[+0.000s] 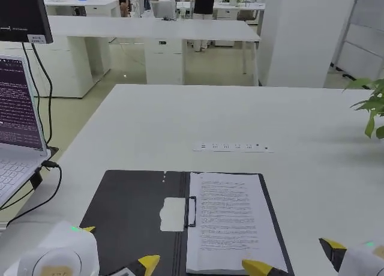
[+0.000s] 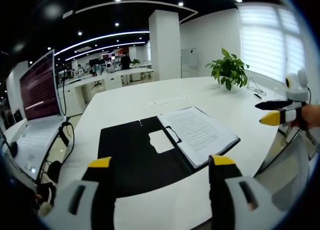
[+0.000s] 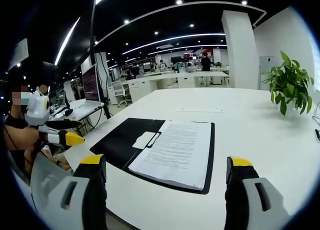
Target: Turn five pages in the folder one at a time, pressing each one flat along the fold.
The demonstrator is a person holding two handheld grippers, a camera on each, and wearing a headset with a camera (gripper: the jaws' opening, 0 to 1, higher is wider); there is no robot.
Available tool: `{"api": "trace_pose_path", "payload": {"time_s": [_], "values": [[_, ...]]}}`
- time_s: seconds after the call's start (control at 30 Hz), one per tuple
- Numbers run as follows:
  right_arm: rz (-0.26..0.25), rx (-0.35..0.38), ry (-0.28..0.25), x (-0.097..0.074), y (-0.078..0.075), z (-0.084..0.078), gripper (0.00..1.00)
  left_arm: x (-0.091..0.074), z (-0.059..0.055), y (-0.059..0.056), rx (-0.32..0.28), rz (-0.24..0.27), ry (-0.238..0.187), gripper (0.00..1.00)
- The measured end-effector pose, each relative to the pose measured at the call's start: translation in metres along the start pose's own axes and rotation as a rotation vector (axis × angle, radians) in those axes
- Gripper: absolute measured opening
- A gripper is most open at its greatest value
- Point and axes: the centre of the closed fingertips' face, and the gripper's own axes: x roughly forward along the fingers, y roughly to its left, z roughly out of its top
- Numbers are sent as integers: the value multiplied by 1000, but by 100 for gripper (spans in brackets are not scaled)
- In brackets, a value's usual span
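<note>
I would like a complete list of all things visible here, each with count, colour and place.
white table: one, white, under everything
black open folder: one, black, table's near middle
stack of printed paper pages: one, white, folder's right half
white flat power strip: one, white, beyond the folder
open silver laptop: one, silver, purple screen, left edge
green leafy plant: one, green, far right
left hand-held gripper: one, grey, yellow tips, open, near left
right hand-held gripper: one, grey, yellow tips, open, near right
</note>
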Motion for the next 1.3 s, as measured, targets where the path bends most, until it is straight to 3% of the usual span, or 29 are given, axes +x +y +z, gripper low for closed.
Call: {"api": "trace_pose_path", "payload": {"time_s": [0.3,1.3], "values": [[-4,-3,5,-2,-2,-3,100,-1,-3,4,-13,16,-5,89],[-25,-7,17,-5,-2,-7,100,-1,-12,2,-35,9,-2,99]]}}
